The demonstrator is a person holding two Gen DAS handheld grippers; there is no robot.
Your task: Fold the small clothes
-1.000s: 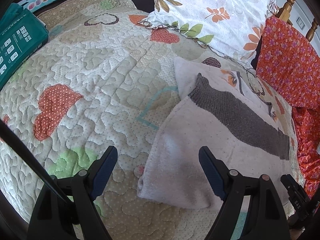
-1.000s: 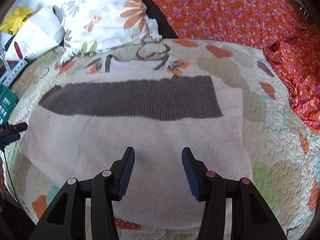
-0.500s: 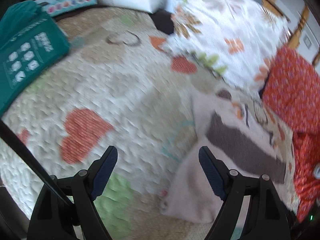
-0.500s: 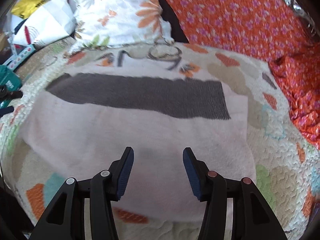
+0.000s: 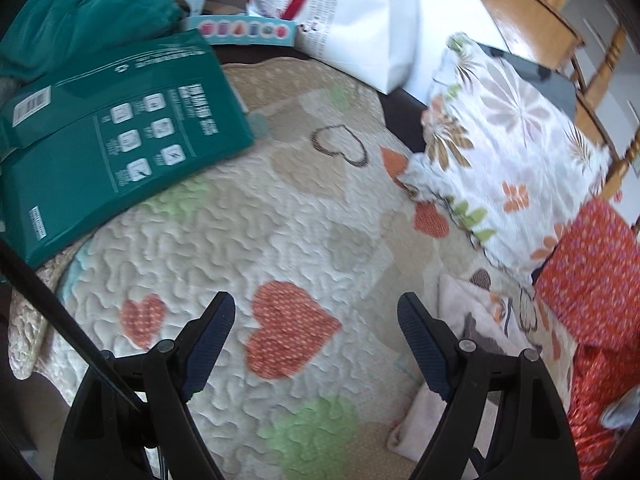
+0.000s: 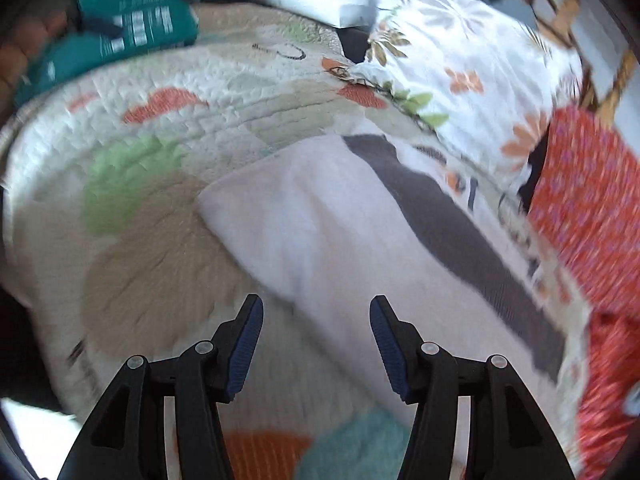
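Note:
A folded pale pink garment (image 6: 344,248) with a dark grey ribbed band (image 6: 452,220) lies on the heart-patterned quilt (image 6: 160,264). In the right wrist view my right gripper (image 6: 316,320) hovers over the garment's near left edge, its jaws opening with nothing pressed between them. In the left wrist view only the garment's left part (image 5: 476,320) shows at the right, behind my right finger. My left gripper (image 5: 316,316) stands open over bare quilt (image 5: 240,240), above an orange heart, empty.
A teal box (image 5: 112,140) and a teal bundle (image 5: 80,12) sit at the quilt's far left. A white paper bag (image 5: 360,20) lies beyond. A floral pillow (image 5: 508,152) and orange flowered fabric (image 5: 592,280) line the right side, with a wooden bed frame (image 5: 560,40) behind.
Both grippers swung left, away from over the garment. The garment slid to the right in both views, and the teal box came into fuller view. The right jaws spread wider.

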